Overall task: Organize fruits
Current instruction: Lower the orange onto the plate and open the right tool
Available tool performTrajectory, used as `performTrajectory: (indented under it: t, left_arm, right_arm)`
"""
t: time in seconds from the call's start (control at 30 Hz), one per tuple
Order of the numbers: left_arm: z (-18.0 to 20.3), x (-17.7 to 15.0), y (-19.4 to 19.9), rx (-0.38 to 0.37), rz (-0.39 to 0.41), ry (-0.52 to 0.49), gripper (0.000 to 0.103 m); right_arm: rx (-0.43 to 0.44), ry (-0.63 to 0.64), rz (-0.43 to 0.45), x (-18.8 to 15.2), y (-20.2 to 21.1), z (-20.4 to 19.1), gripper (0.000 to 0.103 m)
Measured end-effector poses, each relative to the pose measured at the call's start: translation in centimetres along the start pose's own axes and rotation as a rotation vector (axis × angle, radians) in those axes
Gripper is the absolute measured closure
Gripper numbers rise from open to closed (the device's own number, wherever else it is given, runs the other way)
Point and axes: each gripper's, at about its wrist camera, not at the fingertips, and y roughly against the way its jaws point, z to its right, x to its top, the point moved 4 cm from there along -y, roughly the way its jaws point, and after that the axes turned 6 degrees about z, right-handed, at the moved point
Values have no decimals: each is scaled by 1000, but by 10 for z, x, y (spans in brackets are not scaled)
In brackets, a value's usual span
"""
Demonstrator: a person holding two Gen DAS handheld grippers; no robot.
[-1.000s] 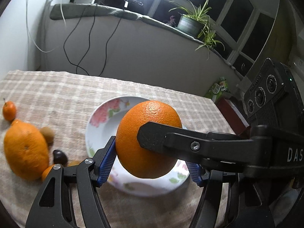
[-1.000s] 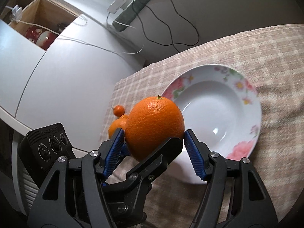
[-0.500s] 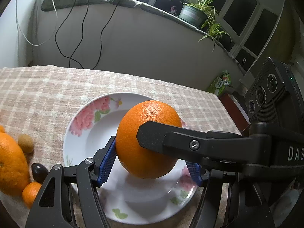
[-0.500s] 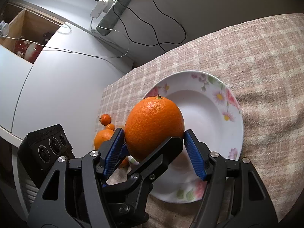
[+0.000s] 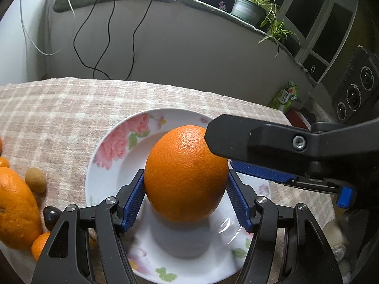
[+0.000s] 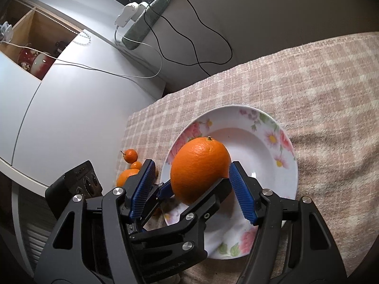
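Plate lying on desk. Orange sitting in plate centre, between left tongs fingers. Right tongs spreading over plate's near rim, wide of orange. Second orange, kiwi, small citrus lying left of plate. Potted plant standing behind plate, on ledge.

The orange is coming down into the plate, its underside now resting on the white well where it was hanging above the rim a second ago. The right gripper is opening: its blue fingers are spreading off the fruit, with a gap showing on the left side. The left gripper is lowering with the orange, and its fingers are loosening against the peel.
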Motion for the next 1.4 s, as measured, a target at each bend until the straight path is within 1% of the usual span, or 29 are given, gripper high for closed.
performTrajectory:
  t: [0.37,0.4,0.47,0.57,0.67,0.73,0.8,1.13,1.37,1.4]
  left_arm:
    - [4,0,-2,21,-7,-25,36]
    - [3,0,0,21,-3,-25,35]
    - [3,2,6,15,19,-23,30]
    - [5,7,15,12,54,-39,30]
    - [3,8,23,11,65,-40,30]
    - [2,6,28,9,70,-37,30]
    - [-1,3,35,8,75,-37,30]
    - [-21,-8,76,24,121,-7,30]
    - [-53,-19,110,57,160,39,30]
    - [-57,-22,115,61,165,47,30]
  right_arm:
    - [-21,-2,27,1,9,3,34]
    - [-24,-1,31,1,10,3,34]
    - [-28,0,39,2,13,4,34]
    - [-30,-6,45,1,17,5,34]
    - [-30,-7,53,0,20,3,31]
    - [-30,-5,60,-1,22,2,27]
    - [-29,0,66,-2,25,-1,26]
    - [-70,78,81,-12,31,-20,25]
    - [-115,196,90,-22,27,-44,24]
    - [-125,216,89,-24,25,-48,22]
